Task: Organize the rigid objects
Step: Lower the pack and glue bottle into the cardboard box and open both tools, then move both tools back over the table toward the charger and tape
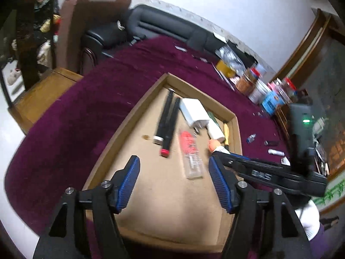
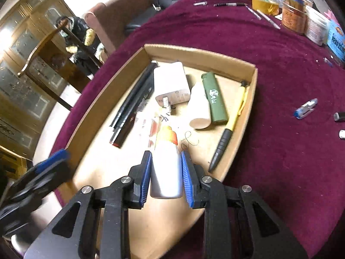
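A shallow cardboard tray (image 1: 129, 116) (image 2: 194, 54) lies on the maroon cloth. In it are two black pens (image 1: 166, 118), a white charger (image 2: 170, 84), a white bottle (image 2: 200, 108), a green lighter (image 2: 214, 98), a yellow-and-black pen (image 2: 232, 125) and a clear case with a red label (image 1: 190, 153). My right gripper (image 2: 166, 157) is shut on a white bottle with an orange cap (image 2: 167, 168), held over the tray's near part. My left gripper (image 1: 173, 159) hangs open above the tray floor beside the clear case, with nothing between its pads.
Jars, a tape roll (image 2: 264, 3) and boxes crowd the table's far right edge. Small loose items, among them a blue-and-white piece (image 2: 305, 109), lie on the cloth right of the tray. Chairs (image 1: 151, 23) stand behind the table.
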Demonstrator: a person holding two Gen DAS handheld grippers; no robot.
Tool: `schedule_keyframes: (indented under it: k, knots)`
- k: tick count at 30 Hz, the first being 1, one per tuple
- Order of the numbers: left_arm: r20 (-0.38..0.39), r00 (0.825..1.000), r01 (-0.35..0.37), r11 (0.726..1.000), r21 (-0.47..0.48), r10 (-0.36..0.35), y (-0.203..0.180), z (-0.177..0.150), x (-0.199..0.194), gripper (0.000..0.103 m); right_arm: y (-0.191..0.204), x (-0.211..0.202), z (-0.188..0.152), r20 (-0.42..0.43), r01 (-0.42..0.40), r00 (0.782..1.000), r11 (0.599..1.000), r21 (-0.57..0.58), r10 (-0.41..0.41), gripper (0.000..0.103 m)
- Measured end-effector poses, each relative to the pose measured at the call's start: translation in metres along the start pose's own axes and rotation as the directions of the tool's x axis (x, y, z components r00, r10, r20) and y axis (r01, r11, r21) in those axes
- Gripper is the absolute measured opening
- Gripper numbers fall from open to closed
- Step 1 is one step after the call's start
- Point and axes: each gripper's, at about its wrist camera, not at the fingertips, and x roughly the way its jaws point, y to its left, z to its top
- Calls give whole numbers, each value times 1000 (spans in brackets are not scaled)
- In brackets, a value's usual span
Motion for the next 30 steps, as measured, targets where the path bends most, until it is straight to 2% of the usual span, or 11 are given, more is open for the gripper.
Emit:
schedule_keyframes:
  k: [7,12,14,15,16,17,18,19,20,25,30]
  knots:
    - [19,999,-37,999,-21,37,8,-1,4,62,5,19,7,-21,34,999,999,-5,-34,25]
    - [5,992,-124,992,10,124,-11,-4,3,63,-8,-22,-2,91,13,996,1000,2,-13,25]
    - [15,989,-149,987,52,148,-27,-6,0,63,-22,-64,-18,257,58,965,998,5,-57,26]
    - [37,986,-167,982,93,165,-41,-8,-1,63,-28,-82,-27,338,104,936,995,6,-100,34]
    - [52,983,-182,976,118,177,-49,-9,-2,63,-35,-98,-35,407,156,901,988,12,-148,44]
    - [68,979,-198,968,155,190,-61,-11,-2,63,-47,-118,-48,496,230,842,973,29,-213,70]
    - [85,977,-210,957,201,196,-78,-14,-1,63,-57,-130,-56,547,268,800,962,45,-248,86]
    - [92,976,-212,951,224,195,-86,-16,0,63,-72,-141,-64,583,301,761,951,71,-285,86]
    - [98,977,-210,943,257,191,-101,-20,3,63,-87,-149,-68,582,324,746,940,105,-322,86]
    - [71,984,-177,901,397,162,-163,-37,19,62,-180,-178,-94,481,292,769,901,321,-421,86]
    - [36,989,-144,856,496,145,-213,-54,40,62,-238,-202,-126,442,284,746,839,464,-498,86]
